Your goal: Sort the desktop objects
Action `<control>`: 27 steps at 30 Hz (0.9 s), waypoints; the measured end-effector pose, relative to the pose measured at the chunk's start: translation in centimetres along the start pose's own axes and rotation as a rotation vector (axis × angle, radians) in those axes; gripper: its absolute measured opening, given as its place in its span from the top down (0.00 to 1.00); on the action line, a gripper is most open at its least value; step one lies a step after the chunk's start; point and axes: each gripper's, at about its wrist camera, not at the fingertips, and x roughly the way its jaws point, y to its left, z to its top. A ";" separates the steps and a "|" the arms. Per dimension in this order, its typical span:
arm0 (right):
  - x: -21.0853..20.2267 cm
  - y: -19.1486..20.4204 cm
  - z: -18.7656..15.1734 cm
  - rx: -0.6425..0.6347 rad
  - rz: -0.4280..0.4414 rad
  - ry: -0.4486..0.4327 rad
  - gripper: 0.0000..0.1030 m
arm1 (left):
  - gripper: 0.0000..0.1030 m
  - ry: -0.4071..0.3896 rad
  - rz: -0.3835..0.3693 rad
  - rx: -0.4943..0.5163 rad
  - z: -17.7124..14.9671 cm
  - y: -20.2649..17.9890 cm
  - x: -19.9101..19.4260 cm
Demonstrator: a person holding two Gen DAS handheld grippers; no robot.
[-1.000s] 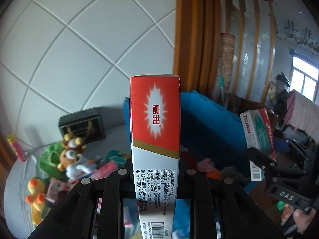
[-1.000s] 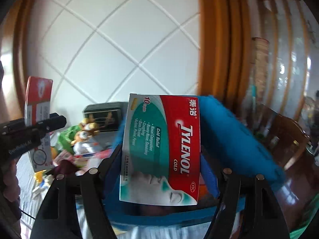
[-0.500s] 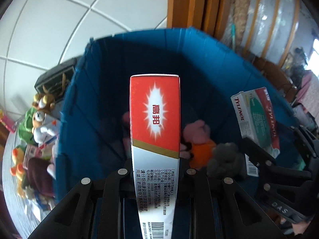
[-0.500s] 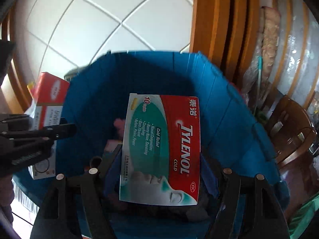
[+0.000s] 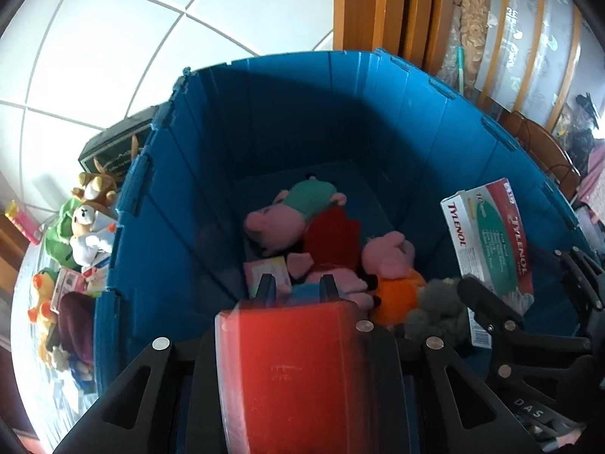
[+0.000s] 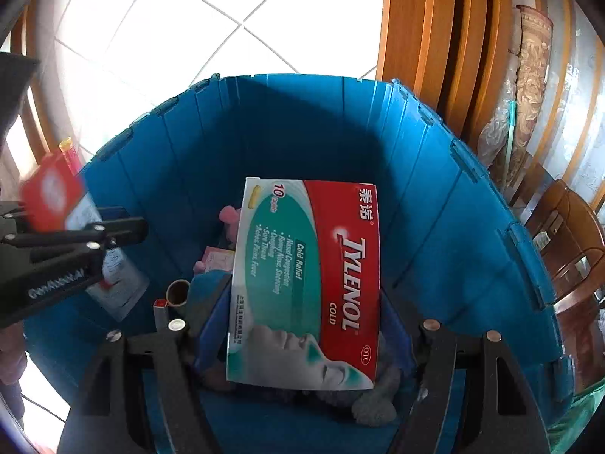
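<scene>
- Tylenol box [image 6: 306, 283]: the right gripper [image 6: 302, 340] has its jaws clamped on the two side edges, printed face towards the camera. The carton sits square between them.
- The red-and-white box [image 5: 302, 370] is in the left gripper [image 5: 295, 289], whose jaws stand close together on the narrow carton. It is blurred and tipped back towards the lens, with both fingertips showing beyond it, so I cannot tell how firm that hold is.
- Both cartons hang inside the mouth of the blue crate [image 5: 295, 121], below its rim and above its contents. They are side by side but not touching.
- On the crate floor lie a pink pig plush [image 5: 291, 215], another pig in orange [image 5: 397, 287], a grey plush [image 5: 435, 314] and a small pink packet [image 5: 264, 268].
- Outside the crate, to its left, more plush toys [image 5: 87, 227] wait on the table.
- Step in hand, as I judge it: the drop-off, with both hands over the target.
- The next move calls for the jaws to part on each side so the cartons fall onto the soft pile. The drop looks short enough to need no further lowering.
- The grippers then need to rise clear of the crate walls before heading for the toys on the left.
- The tipped red carton could catch on a finger as it goes.
</scene>
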 end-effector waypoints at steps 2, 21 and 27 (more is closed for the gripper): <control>0.0 0.1 0.2 -0.001 0.006 -0.007 0.31 | 0.76 -0.006 0.003 0.003 0.0 -0.1 -0.1; -0.1 0.3 1.1 -0.025 -0.005 -0.025 0.25 | 0.33 -0.055 0.013 -0.029 0.2 0.5 -0.8; -0.2 0.4 1.2 -0.039 -0.003 -0.032 0.17 | 0.32 -0.058 0.019 -0.040 0.3 0.6 -0.8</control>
